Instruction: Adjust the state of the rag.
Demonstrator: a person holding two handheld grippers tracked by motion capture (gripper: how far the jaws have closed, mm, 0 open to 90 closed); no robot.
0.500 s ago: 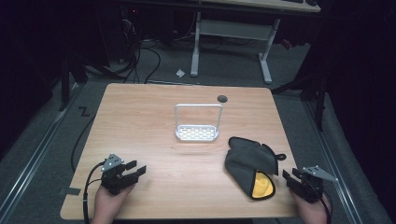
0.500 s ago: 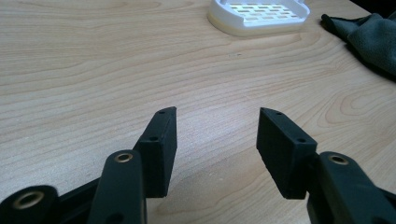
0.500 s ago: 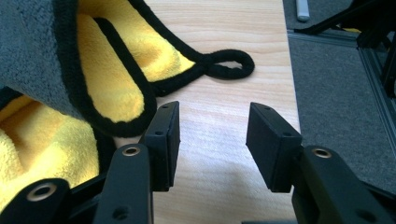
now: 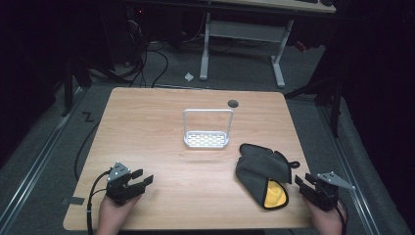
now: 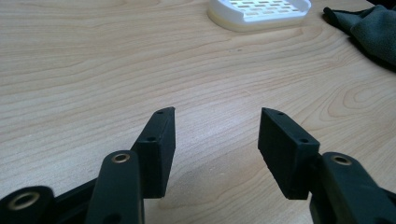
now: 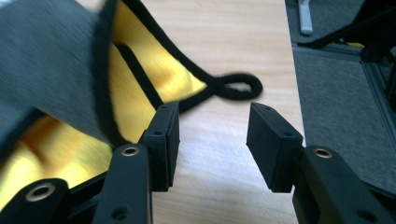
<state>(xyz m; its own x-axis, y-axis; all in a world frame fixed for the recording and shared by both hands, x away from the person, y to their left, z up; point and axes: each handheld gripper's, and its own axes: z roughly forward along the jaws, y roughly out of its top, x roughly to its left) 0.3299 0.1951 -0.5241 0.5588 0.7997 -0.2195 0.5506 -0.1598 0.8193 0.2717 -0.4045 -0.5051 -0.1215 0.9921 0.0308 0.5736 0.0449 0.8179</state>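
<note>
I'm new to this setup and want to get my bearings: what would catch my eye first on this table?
The grey cloth with a bright yellow lining stands out, lying crumpled near the table's right front edge, just beside the open right gripper. At the middle of the wooden table stands a small white slotted tray with a tall wire handle. The left gripper sits open at the near left, with nothing between its jaws.

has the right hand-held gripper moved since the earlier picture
No. The right hand-held gripper sits in the same spot just right of the grey and yellow cloth, near the table's right front corner, jaws open and empty.
</note>
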